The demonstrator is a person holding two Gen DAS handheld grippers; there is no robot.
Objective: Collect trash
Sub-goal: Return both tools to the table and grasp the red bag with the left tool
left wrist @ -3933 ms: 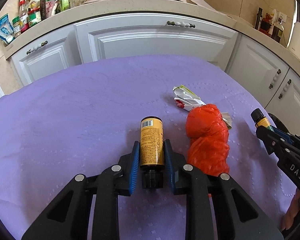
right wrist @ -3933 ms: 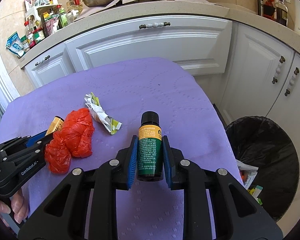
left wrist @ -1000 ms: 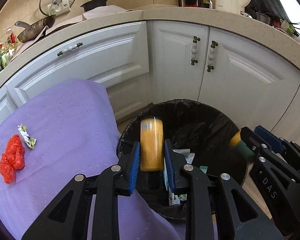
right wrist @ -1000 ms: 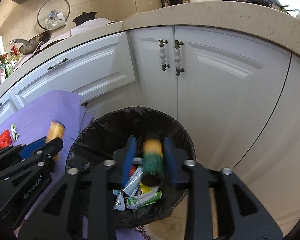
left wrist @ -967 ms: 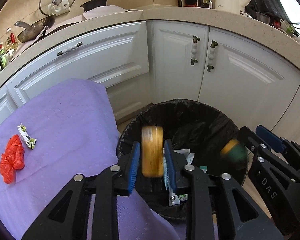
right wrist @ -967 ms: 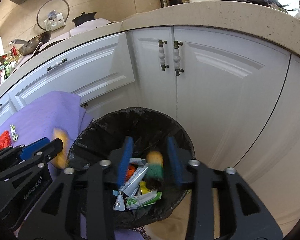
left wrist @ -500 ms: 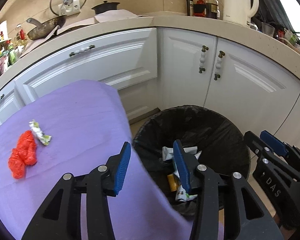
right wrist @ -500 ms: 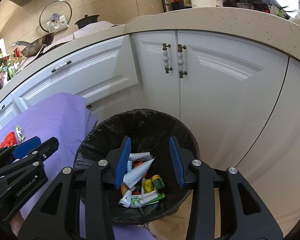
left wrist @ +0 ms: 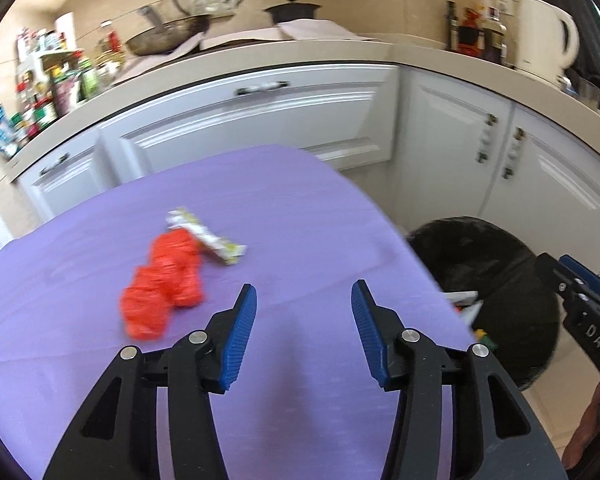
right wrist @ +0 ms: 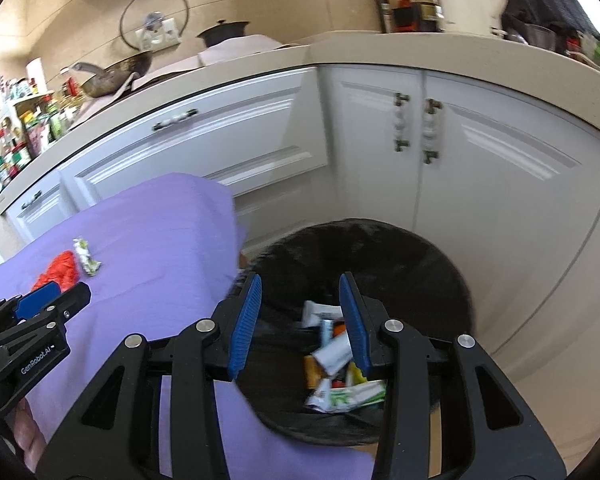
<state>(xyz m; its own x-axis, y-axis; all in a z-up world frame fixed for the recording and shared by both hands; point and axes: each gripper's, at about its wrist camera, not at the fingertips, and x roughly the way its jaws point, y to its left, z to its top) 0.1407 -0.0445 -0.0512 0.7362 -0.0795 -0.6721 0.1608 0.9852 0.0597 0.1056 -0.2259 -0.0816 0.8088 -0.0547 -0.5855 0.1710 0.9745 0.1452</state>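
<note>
Left gripper (right wrist: pixel 40 300) reads "GenRobot.AI"; right gripper (left wrist: pixel 572 276) apparently "DAS".

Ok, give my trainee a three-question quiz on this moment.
1. True or false: the left gripper holds a bottle.
2. Which trash lies on the purple cloth? A) red bag and wrapper B) two bottles C) a can
3. Fill in: the right gripper hangs over the ___.

Key: 1 false, it is open and empty; 2 A; 3 bin.
</note>
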